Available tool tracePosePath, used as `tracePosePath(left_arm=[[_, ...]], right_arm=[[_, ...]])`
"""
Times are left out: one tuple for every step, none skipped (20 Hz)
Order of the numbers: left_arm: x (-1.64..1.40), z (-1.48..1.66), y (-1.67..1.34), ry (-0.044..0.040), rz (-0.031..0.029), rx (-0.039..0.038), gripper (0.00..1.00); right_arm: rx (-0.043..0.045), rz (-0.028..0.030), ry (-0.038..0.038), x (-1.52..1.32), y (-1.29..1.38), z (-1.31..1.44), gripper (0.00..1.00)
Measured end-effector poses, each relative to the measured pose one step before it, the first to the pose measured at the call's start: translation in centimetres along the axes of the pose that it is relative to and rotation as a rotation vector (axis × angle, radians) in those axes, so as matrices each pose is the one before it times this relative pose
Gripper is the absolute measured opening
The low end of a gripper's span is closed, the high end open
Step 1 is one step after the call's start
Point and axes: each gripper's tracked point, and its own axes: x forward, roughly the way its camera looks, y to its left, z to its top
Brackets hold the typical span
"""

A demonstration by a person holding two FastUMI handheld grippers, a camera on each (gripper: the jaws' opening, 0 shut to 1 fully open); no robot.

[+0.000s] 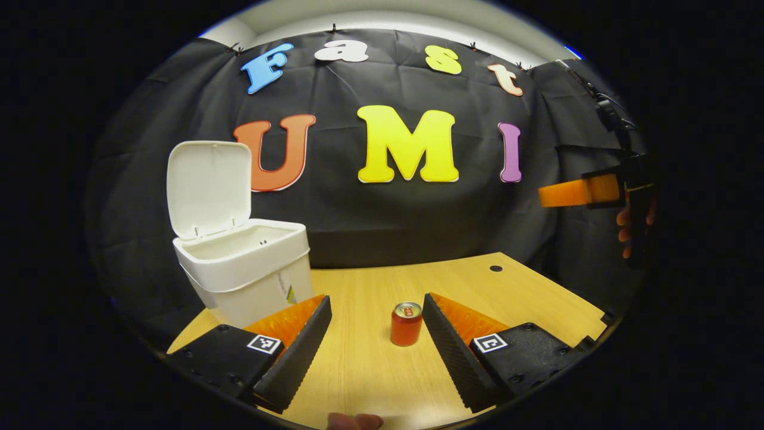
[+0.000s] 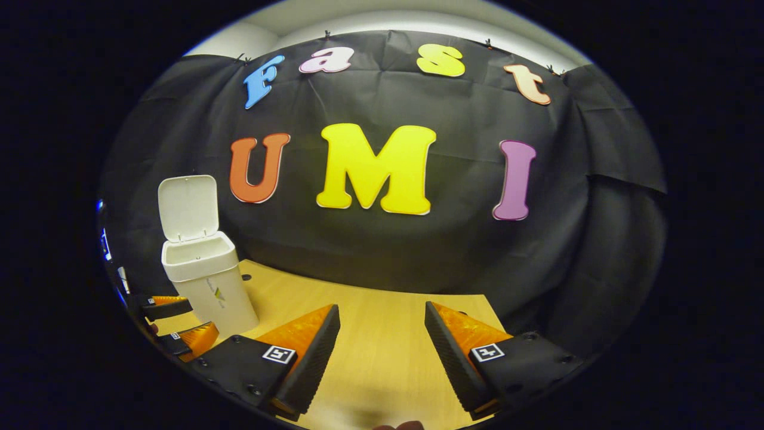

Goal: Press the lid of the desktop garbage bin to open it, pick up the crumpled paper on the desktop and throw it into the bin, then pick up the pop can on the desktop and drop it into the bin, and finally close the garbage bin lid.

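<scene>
The white bin (image 1: 246, 269) stands at the table's back left with its lid (image 1: 208, 186) swung up and open. A red pop can (image 1: 406, 323) stands upright on the wooden table, just ahead of my left gripper (image 1: 377, 310), closer to its right finger. The left gripper is open and holds nothing. In the right gripper view the bin (image 2: 206, 278) is far left with its lid (image 2: 187, 207) up. My right gripper (image 2: 382, 316) is open above bare table. The left gripper (image 2: 179, 322) also appears beside the bin there. The right gripper (image 1: 573, 192) hangs high at the right, held by a hand.
The wooden table (image 1: 525, 298) ends at the black cloth wall behind. A small dark hole (image 1: 496, 268) sits in the tabletop at the back right. A fingertip (image 1: 355, 421) shows at the bottom edge.
</scene>
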Motion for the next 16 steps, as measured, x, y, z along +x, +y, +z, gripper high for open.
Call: tracePosePath(left_arm=[[0.788,-1.018,-0.826,0.01611,-0.00964,-0.00781,1.00],[0.822,-0.852,-0.617,0.01418,-0.00902,-0.00895,1.00],[0.979,-1.047,-0.527,0.01502,-0.00500,-0.00860,1.00],[0.780,-0.794,-0.346,0.01482,-0.00146,-0.00422,1.00],[0.776,-0.787,-0.405,0.01298,-0.00770,-0.00535,1.00],[0.916,-0.597,-0.337,0.00614,-0.00166,-0.00115,1.00],[1.055,-0.813,-0.289,0.01461,-0.00224,-0.00042,1.00],[0.826,-0.910,-0.134,0.01572,-0.00228,-0.00471,1.00],[0.985,-0.884,-0.272,0.01674,-0.00045,-0.00216,1.00],[1.078,-0.897,-0.158,0.01684,0.00358,0.00420,1.00],[0.925,-0.740,0.100,0.01334,0.01083,0.00837,1.00],[1.158,-0.944,-0.021,0.01980,0.00867,0.00573,1.00],[0.954,-0.828,0.006,0.01978,0.00749,0.00121,1.00],[0.946,-0.871,0.054,0.02409,0.00500,-0.00243,1.00],[0.770,-0.688,0.037,0.01722,0.00704,-0.00363,1.00],[0.704,-0.608,0.033,0.01515,0.00640,-0.00244,1.00]], right_arm=[[-0.00575,-0.02102,0.00987,-0.773,-1.146,-0.654,0.91],[-0.00448,-0.02282,0.00874,-0.717,-1.115,-0.533,0.91],[0.00035,-0.01712,0.00928,-0.751,-1.110,-0.607,0.91],[-0.00483,-0.02186,0.00917,-0.689,-1.066,-0.677,0.90],[-0.00807,-0.01807,0.00676,-0.415,-0.916,-0.644,0.91],[-0.00753,-0.02054,0.00799,-0.485,-0.953,-0.689,0.91],[-0.00176,-0.01881,0.01015,-0.303,-1.027,-0.611,0.91],[0.00706,-0.01574,0.01237,-0.251,-0.779,-0.559,0.90],[0.00952,-0.01253,0.01509,-0.190,-0.701,-0.670,0.91],[0.00687,-0.00715,0.01598,-0.266,-0.468,-0.653,0.90],[0.00140,-0.00291,0.01631,-0.166,-0.282,-0.820,0.90],[-0.00382,-0.00339,0.01449,-0.253,-0.318,-0.618,0.90],[-0.00345,0.00124,0.01294,-0.169,-0.061,-0.580,0.90],[-0.00209,0.00017,0.01181,-0.009,-0.182,-0.486,0.90],[-0.00019,-0.00038,0.01396,0.139,-0.194,-0.453,0.90],[0.00186,0.00256,0.01363,0.078,0.037,-0.378,0.90]])
